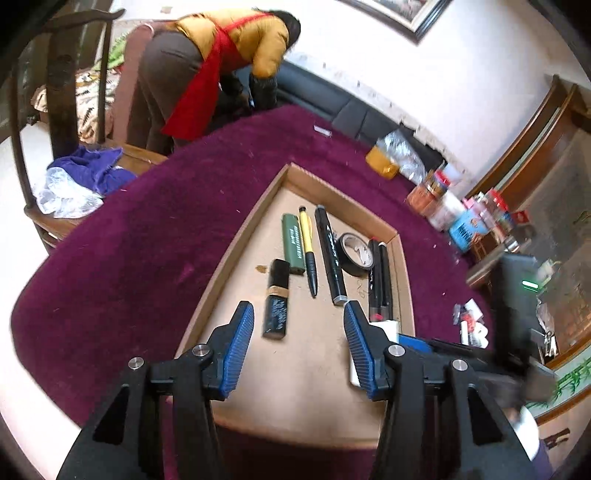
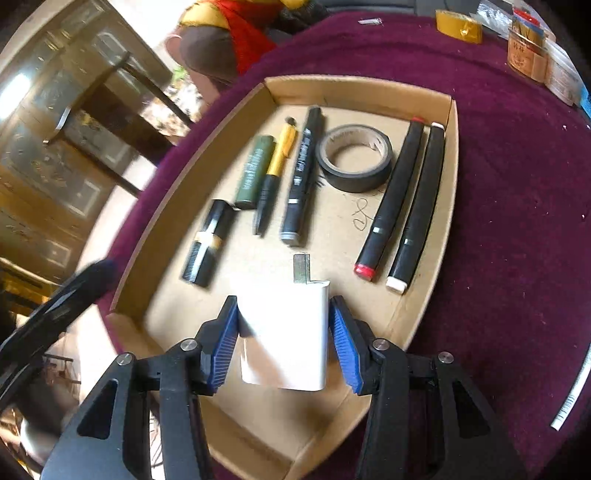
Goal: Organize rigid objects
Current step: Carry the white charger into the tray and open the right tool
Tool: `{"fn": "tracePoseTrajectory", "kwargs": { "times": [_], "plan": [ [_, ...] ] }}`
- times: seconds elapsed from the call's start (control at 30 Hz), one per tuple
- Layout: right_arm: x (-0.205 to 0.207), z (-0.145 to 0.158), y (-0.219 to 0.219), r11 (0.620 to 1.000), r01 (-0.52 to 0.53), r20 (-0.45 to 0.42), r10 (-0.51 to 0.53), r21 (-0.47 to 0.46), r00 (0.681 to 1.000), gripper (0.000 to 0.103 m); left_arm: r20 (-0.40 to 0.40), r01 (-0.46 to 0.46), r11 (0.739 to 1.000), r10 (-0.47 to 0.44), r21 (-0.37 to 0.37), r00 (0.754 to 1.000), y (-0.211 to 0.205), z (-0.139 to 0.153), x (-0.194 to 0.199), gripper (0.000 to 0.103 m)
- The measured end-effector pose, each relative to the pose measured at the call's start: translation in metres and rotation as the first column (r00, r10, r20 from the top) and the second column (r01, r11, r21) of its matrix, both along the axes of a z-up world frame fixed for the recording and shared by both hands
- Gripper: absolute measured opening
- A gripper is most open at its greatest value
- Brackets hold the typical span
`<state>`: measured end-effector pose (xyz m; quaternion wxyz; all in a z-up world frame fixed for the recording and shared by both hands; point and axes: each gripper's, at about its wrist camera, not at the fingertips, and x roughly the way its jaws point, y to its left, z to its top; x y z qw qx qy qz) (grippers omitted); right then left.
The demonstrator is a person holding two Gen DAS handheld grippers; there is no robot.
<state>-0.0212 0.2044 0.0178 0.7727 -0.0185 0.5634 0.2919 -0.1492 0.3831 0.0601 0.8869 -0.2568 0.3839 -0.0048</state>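
Observation:
A shallow cardboard tray (image 2: 451,155) (image 1: 405,273) lies on the purple tablecloth. In it lie a black lipstick tube (image 2: 207,243) (image 1: 276,302), a green lighter (image 2: 255,171) (image 1: 293,243), a yellow-black pen (image 2: 275,177) (image 1: 307,251), a black marker (image 2: 301,177) (image 1: 330,254), a roll of black tape (image 2: 354,158) (image 1: 355,254) and two more black markers (image 2: 402,199) (image 1: 380,280). My right gripper (image 2: 282,317) is shut on a white charger plug (image 2: 288,339) above the tray's near part. My left gripper (image 1: 299,321) is open and empty above the tray, its fingers either side of the lipstick's near end.
Jars and boxes (image 1: 443,199), yellow tape (image 2: 458,27) and plastic bags stand at the table's far right edge. Small items (image 1: 471,321) lie on the cloth right of the tray. A person in a red apron (image 1: 214,66) bends beyond the table. A wooden chair (image 1: 62,110) stands at left.

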Motion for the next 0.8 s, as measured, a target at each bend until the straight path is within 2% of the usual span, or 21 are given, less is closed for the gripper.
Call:
{"fn": "tracePoseTrajectory", "kwargs": {
  "times": [0.1, 0.2, 0.3, 0.4, 0.5, 0.57, 0.6, 0.63, 0.67, 0.7, 0.73, 0.8],
  "plan": [
    [0.011, -0.002, 0.009, 0.996, 0.021, 0.049, -0.017, -0.086, 0.999, 0.047, 0.024, -0.028, 1.0, 0.028, 0.003, 0.999, 0.008, 0.004, -0.009, 0.045],
    [0.023, -0.002, 0.017, 0.992, 0.031, 0.086, -0.021, -0.122, 0.996, 0.047, 0.046, -0.047, 0.999, 0.047, -0.008, 0.998, 0.009, 0.007, -0.014, 0.045],
    [0.03, 0.001, 0.013, 0.996, 0.05, 0.076, -0.045, -0.07, 0.996, 0.047, 0.062, -0.048, 0.999, 0.049, -0.022, 0.997, 0.008, 0.01, -0.017, 0.045],
    [0.026, 0.022, -0.012, 0.996, 0.073, 0.079, -0.077, 0.054, 0.994, 0.047, 0.072, -0.027, 0.999, 0.029, -0.027, 0.997, 0.0, 0.013, -0.017, 0.045],
    [0.013, 0.06, -0.053, 0.987, 0.11, 0.18, -0.13, 0.116, 0.975, 0.047, 0.092, -0.008, 1.0, 0.007, 0.012, 0.996, -0.014, 0.019, -0.023, 0.049],
    [0.001, 0.084, -0.091, 0.981, 0.149, 0.287, -0.18, 0.126, 0.941, 0.049, 0.109, 0.013, 0.999, -0.017, 0.041, 0.994, -0.026, 0.024, -0.026, 0.049],
    [-0.008, 0.097, -0.116, 0.976, 0.179, 0.363, -0.213, 0.125, 0.907, 0.052, 0.117, 0.026, 0.999, -0.032, 0.046, 0.993, -0.032, 0.025, -0.027, 0.049],
    [-0.013, 0.105, -0.134, 0.972, 0.203, 0.411, -0.236, 0.122, 0.88, 0.068, 0.13, 0.047, 0.998, -0.053, 0.047, 0.99, -0.038, 0.027, -0.028, 0.049],
    [-0.019, 0.114, -0.164, 0.961, 0.249, 0.474, -0.276, 0.121, 0.836, 0.09, 0.144, 0.074, 0.996, -0.08, 0.048, 0.986, -0.047, 0.03, -0.029, 0.05],
    [-0.019, 0.116, -0.185, 0.95, 0.286, 0.497, -0.309, 0.124, 0.811, 0.096, 0.154, 0.096, 0.994, -0.103, 0.051, 0.983, -0.055, 0.032, -0.031, 0.055],
    [-0.015, 0.116, -0.204, 0.937, 0.329, 0.496, -0.341, 0.115, 0.798, 0.099, 0.169, 0.131, 0.99, -0.138, 0.053, 0.976, -0.067, 0.034, -0.032, 0.059],
    [-0.003, 0.107, -0.254, 0.888, 0.455, 0.407, -0.441, 0.068, 0.8, 0.099, 0.186, 0.192, 0.98, -0.198, 0.047, 0.962, -0.087, 0.036, -0.033, 0.061]
  ]
}}
